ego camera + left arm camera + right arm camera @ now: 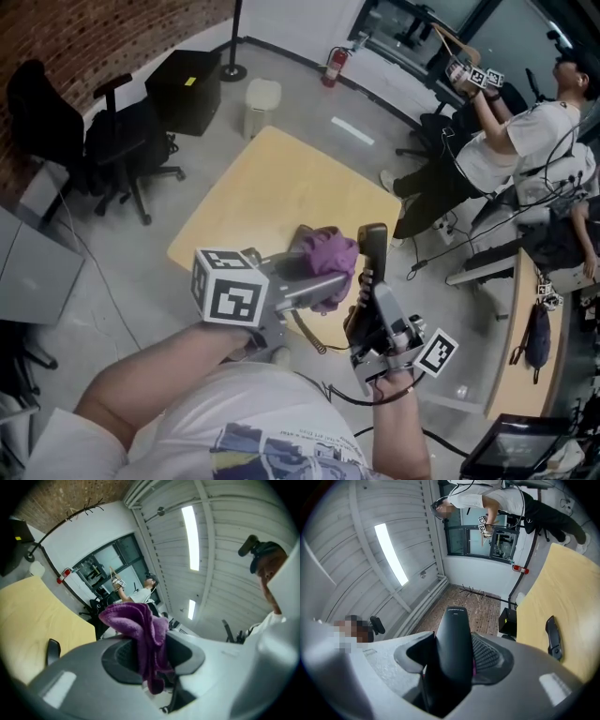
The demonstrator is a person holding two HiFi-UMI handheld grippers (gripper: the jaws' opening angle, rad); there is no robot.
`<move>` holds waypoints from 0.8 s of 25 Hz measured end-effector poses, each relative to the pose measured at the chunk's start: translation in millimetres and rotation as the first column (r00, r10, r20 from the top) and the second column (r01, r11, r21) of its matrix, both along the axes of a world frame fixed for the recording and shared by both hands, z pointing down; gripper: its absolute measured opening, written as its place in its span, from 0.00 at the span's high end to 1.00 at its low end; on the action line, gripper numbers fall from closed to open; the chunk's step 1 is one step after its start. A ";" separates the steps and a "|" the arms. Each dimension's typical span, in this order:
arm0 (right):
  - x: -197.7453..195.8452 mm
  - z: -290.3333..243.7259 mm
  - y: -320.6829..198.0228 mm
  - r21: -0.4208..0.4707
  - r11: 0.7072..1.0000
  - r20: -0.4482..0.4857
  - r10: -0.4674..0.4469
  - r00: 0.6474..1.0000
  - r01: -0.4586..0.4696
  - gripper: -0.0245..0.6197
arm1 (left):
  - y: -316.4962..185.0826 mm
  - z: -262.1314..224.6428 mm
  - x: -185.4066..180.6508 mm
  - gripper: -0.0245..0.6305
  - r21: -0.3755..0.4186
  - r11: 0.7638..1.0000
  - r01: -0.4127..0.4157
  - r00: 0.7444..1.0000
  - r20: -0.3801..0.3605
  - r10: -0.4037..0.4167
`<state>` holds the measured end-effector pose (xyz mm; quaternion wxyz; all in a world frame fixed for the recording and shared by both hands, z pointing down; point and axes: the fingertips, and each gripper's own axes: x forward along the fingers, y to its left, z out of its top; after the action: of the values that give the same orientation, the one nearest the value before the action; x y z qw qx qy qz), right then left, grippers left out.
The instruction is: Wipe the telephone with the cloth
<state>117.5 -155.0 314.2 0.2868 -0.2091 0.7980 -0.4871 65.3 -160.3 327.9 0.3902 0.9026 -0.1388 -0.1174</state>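
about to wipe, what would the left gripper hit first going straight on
Probably the handset in the right gripper, just beyond the cloth in the left gripper; depth is unclear, it might pass beside.

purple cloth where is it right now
The purple cloth is at the head view's centre, pinched in the left gripper above the yellow table, just left of the black telephone handset in the right gripper.

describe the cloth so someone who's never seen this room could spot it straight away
Find the pale wooden table in the middle of the grey floor. Held over its near edge, the left gripper has the cloth pinched in its fingers. It is a crumpled purple bundle, the only soft, bright thing beside the black telephone handset.
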 end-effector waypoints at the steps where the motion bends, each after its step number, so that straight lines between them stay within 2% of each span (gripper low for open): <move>1: -0.1 1.1 -1.6 -0.003 1.000 -0.001 0.002 1.000 -0.002 0.58 | -4.6 1.6 2.8 0.74 -0.013 1.000 0.008 1.000 -0.008 -0.008; 4: 4.3 1.8 -9.8 -0.002 1.000 -0.014 0.029 0.999 -0.029 0.58 | -8.0 4.3 12.6 0.74 -0.047 0.999 0.001 1.000 -0.026 -0.002; 10: 9.9 7.8 -16.4 -0.006 0.999 -0.057 0.039 0.998 -0.039 0.58 | 14.2 18.3 34.1 0.74 -0.069 0.993 -0.093 0.996 0.010 0.094; 20: -6.9 10.7 -28.4 0.000 1.000 -0.083 0.000 0.997 0.000 0.58 | 46.4 40.5 21.2 0.74 -0.087 0.980 -0.178 0.983 0.035 0.182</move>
<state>110.5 -183.4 324.9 0.2534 -0.2292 0.8091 -0.4781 86.5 -113.9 368.3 0.4335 0.8967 -0.0699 -0.0563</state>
